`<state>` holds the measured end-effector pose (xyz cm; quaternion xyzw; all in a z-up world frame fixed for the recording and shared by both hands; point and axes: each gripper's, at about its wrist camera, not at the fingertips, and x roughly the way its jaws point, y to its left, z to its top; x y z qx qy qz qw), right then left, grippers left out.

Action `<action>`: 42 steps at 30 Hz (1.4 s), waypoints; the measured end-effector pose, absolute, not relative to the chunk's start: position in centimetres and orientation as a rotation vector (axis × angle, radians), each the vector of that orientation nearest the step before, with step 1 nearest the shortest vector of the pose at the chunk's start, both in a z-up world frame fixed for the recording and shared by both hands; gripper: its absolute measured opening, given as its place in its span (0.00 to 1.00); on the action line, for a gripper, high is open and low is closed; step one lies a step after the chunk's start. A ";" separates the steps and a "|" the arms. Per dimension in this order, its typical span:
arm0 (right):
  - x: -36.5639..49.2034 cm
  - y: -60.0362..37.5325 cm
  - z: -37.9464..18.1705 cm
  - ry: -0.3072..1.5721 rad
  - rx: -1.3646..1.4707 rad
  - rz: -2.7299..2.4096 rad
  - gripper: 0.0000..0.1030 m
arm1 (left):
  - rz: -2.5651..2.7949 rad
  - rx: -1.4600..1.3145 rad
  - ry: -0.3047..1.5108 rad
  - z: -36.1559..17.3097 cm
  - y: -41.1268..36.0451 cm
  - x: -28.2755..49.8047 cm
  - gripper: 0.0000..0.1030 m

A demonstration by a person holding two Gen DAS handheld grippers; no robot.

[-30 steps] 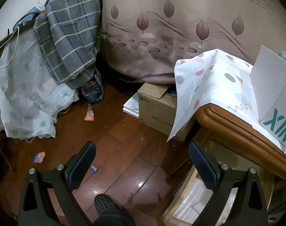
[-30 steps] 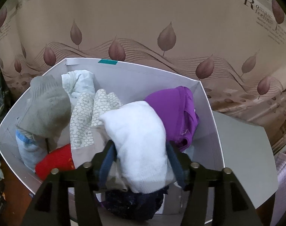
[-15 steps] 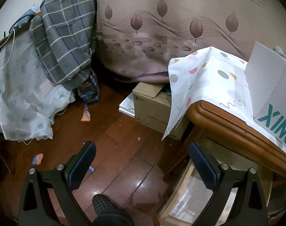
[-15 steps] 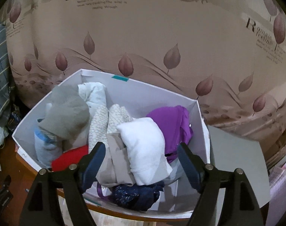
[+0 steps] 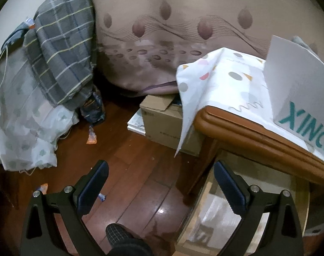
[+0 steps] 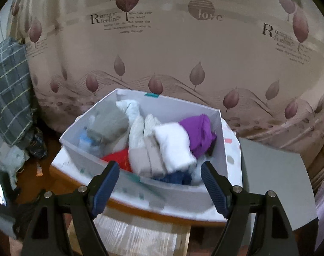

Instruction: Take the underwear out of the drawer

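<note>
right gripper (image 6: 159, 171): black frame, ribbed blue pads, jaws spread wide, just been opening, nothing between pads, held short of box.
left gripper (image 5: 160, 172): same build, jaws wide, empty, over floor beside table corner.
white box (image 6: 223, 149): just ahead of right jaws, stiff white card walls, open top, teal lettering on side, teal tape on far rim; serves as the drawer.
underwear (image 6: 174, 149): inside box, ahead of and between right jaws; soft folded bundles packed tight, slightly blurred.
white piece (image 6: 172, 147): thick fluffy roll, centre, ahead of the gap between the jaws.
purple piece (image 6: 199, 133): smooth knit, crumpled, toward right pad side, touching white one.
beige pieces (image 6: 144, 147): textured honeycomb knit, upright folds, left of white.
red piece (image 6: 119, 157): low, just beyond left pad.
grey piece (image 6: 108, 123): fuzzy, rounded, far left of box.
navy piece (image 6: 174, 177): dark, near wall, partly hidden.
table (image 5: 247, 132): rounded glossy wood edge, beyond left gripper's right pad.
tablecloth (image 5: 221, 85): thin white cloth, pastel shapes, corner drooping.
floor (image 5: 127, 160): dark shiny planks under left jaws.
cardboard box (image 5: 162, 115): brown, matte, farther ahead.
plaid cloth (image 5: 61, 49): grey check, draped, far left.
curtain (image 6: 183, 53): far, beige, leaf print, soft folds.
</note>
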<state>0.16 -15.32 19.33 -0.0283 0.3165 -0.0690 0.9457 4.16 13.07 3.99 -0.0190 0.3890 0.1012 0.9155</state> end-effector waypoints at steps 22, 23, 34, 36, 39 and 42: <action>-8.6 -15.4 3.4 0.856 0.126 -0.207 0.79 | 0.050 0.060 0.829 2.6 7.8 2.5 0.96; -8.7 -15.2 3.2 0.858 0.119 -0.212 0.79 | 0.041 0.054 0.834 2.6 7.6 2.3 0.96; -9.6 -14.4 1.4 0.888 0.074 -0.230 0.79 | -0.005 0.081 0.863 1.6 6.2 -0.6 0.96; -9.7 -14.3 1.3 0.883 0.063 -0.233 0.79 | -0.007 0.073 0.869 1.4 6.1 -1.1 0.96; -9.8 -14.0 1.1 0.875 0.040 -0.241 0.79 | -0.029 0.080 0.862 1.6 5.8 -1.5 0.96; -9.8 -13.9 0.9 0.881 0.042 -0.237 0.79 | -0.044 0.095 0.857 1.6 5.4 -1.8 0.96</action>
